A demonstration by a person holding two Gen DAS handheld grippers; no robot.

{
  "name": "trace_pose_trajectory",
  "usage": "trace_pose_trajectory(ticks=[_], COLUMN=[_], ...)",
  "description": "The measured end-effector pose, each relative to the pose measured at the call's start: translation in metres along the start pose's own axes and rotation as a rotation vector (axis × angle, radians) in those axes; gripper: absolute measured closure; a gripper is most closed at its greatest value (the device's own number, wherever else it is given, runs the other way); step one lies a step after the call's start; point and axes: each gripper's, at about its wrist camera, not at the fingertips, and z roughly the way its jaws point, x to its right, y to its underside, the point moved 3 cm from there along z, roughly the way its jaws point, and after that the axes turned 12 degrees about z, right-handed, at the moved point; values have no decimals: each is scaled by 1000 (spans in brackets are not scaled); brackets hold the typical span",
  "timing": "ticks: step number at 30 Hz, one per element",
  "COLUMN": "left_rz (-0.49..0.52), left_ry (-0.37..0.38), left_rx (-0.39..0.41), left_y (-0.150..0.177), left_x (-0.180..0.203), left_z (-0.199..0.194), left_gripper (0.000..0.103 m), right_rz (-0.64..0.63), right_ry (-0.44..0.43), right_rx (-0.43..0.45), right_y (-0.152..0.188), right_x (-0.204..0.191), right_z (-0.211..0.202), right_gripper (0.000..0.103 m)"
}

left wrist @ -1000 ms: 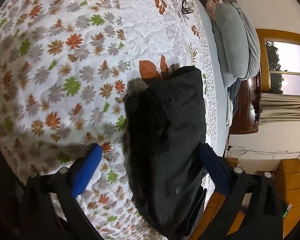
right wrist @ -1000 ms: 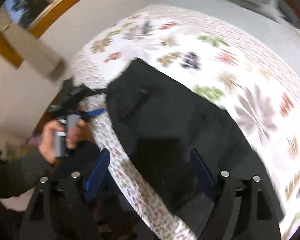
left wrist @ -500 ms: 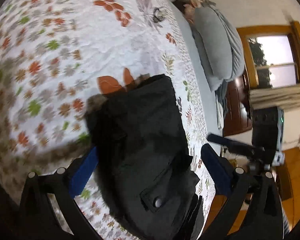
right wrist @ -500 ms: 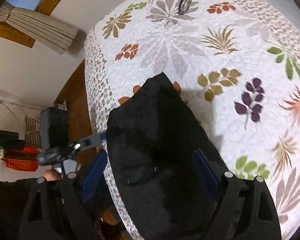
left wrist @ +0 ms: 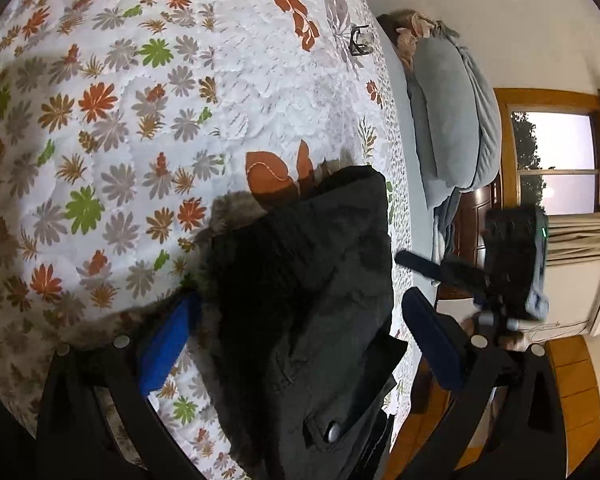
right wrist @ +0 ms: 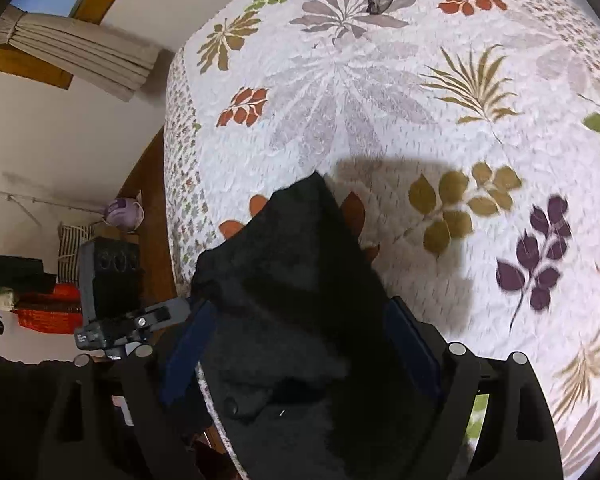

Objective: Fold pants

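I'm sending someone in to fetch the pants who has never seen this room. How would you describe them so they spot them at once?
Look at the bed with the white quilt printed in coloured leaves. Near its edge lie the pants, folded into a thick stack. They are the only plain black item on the quilt, with a buttoned pocket flap on top, unlike the grey bedding heaped farther along the bed.

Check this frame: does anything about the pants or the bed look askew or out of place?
The black pants lie in a compact folded stack at the corner of the floral quilt, their near end overhanging the bed's edge. A small dark clip-like object sits alone far up the quilt. Nothing looks spilled or damaged.
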Motion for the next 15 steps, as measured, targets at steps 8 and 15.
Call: trace_pose_trajectory(ticks=[8,15], left_rz=[0,31], left_ry=[0,41], left_rx=[-21,-29], left_y=[-1,-1], left_x=[-1,6], left_z=[4,12], left_gripper=[34,9], right_rz=[-64,-122], right_ry=[-2,19], right_rx=[-134,-293], right_y=[-39,-44], right_x=[-5,-11], right_z=[39,77], right_gripper=[15,12])
